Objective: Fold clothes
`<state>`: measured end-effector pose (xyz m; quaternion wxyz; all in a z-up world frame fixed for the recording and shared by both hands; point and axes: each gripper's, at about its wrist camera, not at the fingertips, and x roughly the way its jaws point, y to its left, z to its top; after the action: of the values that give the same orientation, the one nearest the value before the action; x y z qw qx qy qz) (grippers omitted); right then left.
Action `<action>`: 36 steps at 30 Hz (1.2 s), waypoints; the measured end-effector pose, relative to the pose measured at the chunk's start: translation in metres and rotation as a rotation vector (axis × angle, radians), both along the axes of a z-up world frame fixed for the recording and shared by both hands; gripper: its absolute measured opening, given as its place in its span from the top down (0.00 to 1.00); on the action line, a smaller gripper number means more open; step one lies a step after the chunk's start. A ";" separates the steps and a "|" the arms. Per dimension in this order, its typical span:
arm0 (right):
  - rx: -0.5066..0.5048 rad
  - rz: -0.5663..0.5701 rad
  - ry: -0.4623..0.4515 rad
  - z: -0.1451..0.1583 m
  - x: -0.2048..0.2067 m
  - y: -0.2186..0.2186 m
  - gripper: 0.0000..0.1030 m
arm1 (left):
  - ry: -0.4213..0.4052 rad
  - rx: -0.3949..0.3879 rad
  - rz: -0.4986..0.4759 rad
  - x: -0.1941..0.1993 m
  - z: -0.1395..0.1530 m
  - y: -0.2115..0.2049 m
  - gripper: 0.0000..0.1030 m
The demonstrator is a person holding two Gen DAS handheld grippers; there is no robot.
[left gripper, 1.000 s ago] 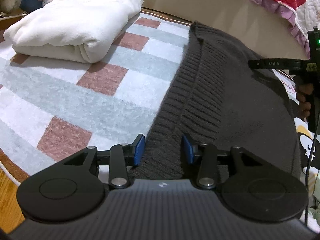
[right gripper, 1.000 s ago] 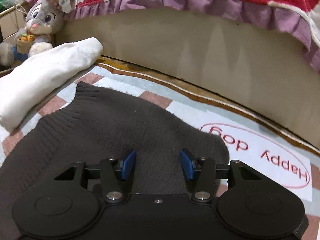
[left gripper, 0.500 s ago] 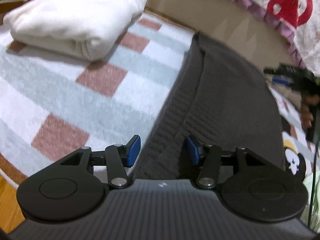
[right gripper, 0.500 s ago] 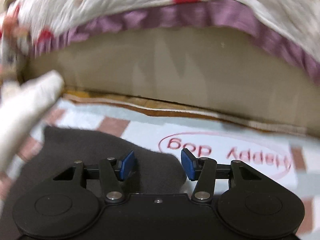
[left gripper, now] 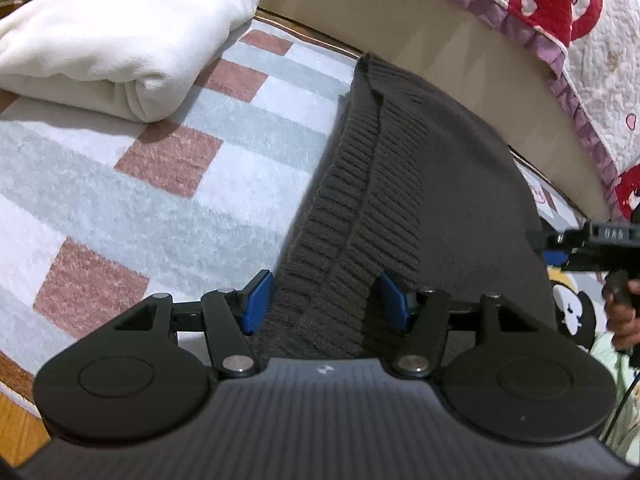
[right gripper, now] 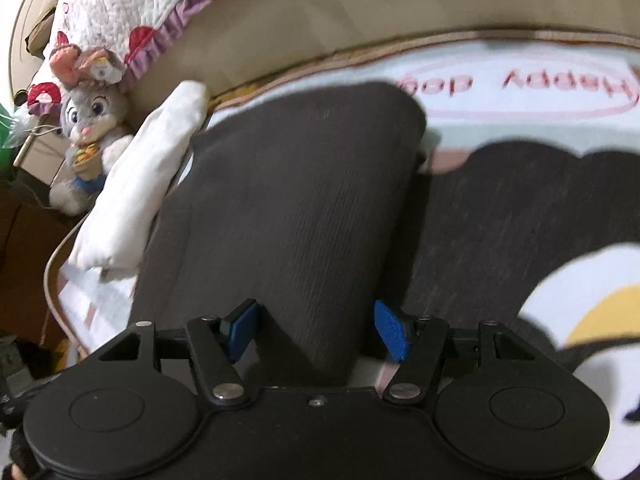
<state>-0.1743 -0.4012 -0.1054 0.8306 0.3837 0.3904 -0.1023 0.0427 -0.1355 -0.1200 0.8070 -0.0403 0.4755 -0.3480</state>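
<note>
Knitwear fills the middle of both our views: a dark grey sweater (left gripper: 440, 200) lies folded on the checked rug (left gripper: 120, 200), alongside the bed base. Our left gripper (left gripper: 326, 300) is spread wide, its blue pads (left gripper: 256, 300) on either side of the sweater's ribbed hem, which runs between them without being pinched. Our right gripper (right gripper: 316, 330) is likewise spread wide, with the sweater's smooth folded edge (right gripper: 296, 200) lying between its fingers; we cannot tell whether either pad touches the cloth. From the left wrist we also see the right gripper at the sweater's far side. A folded white garment (left gripper: 120, 32) rests on the rug near the sweater, beside a plush rabbit (right gripper: 88, 128).
</note>
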 end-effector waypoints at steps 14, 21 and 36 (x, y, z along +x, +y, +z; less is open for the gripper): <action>0.211 -0.051 0.014 -0.025 -0.008 -0.008 0.20 | 0.036 -0.010 0.017 0.005 -0.004 0.005 0.39; 0.287 0.066 0.012 -0.031 -0.002 0.007 0.18 | 0.032 -0.017 0.040 0.016 -0.003 0.023 0.36; 0.209 0.021 -0.031 -0.027 0.011 0.003 0.17 | 0.177 -0.096 -0.016 0.009 -0.026 0.010 0.16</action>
<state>-0.1630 -0.3985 -0.1328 0.7930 0.4656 0.3901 -0.0465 0.0513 -0.1256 -0.1457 0.7560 -0.1058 0.5281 -0.3719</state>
